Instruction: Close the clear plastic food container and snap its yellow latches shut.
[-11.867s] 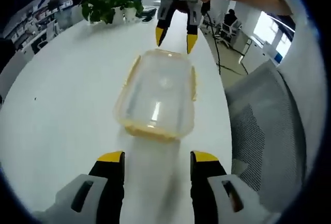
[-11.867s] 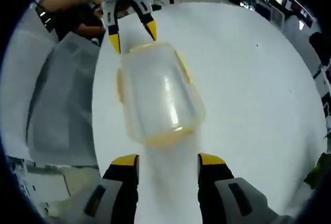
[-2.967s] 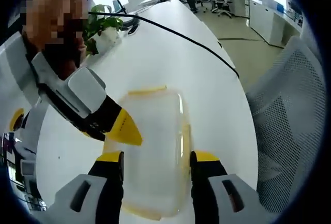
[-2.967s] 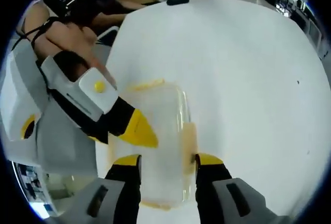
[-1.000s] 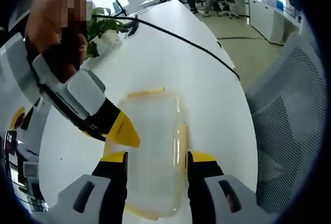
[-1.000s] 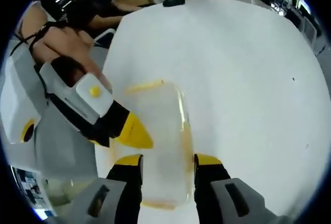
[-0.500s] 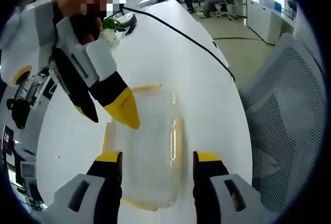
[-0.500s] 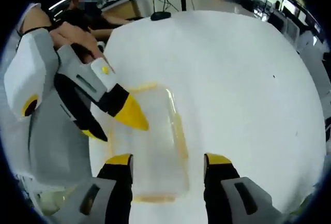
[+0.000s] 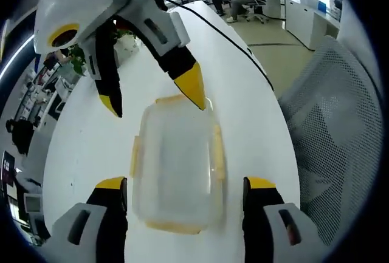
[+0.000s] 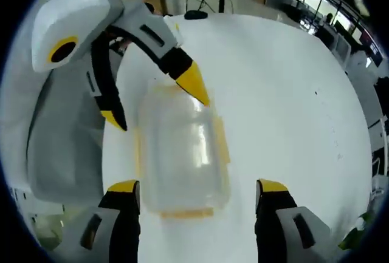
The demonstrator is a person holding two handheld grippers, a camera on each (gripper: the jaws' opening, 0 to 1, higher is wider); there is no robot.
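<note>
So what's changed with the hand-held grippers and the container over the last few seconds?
Both hand-held grippers have opened and backed off. A second ago the left hand-held gripper and right hand-held gripper each had their jaws pressed against the long sides of the container; now both sets of jaws stand wide, clear of it. The container stayed on the white table, lid on.

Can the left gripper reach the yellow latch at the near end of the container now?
Probably yes: the left gripper is open, straddling the container, and nothing blocks the near latch.
</note>
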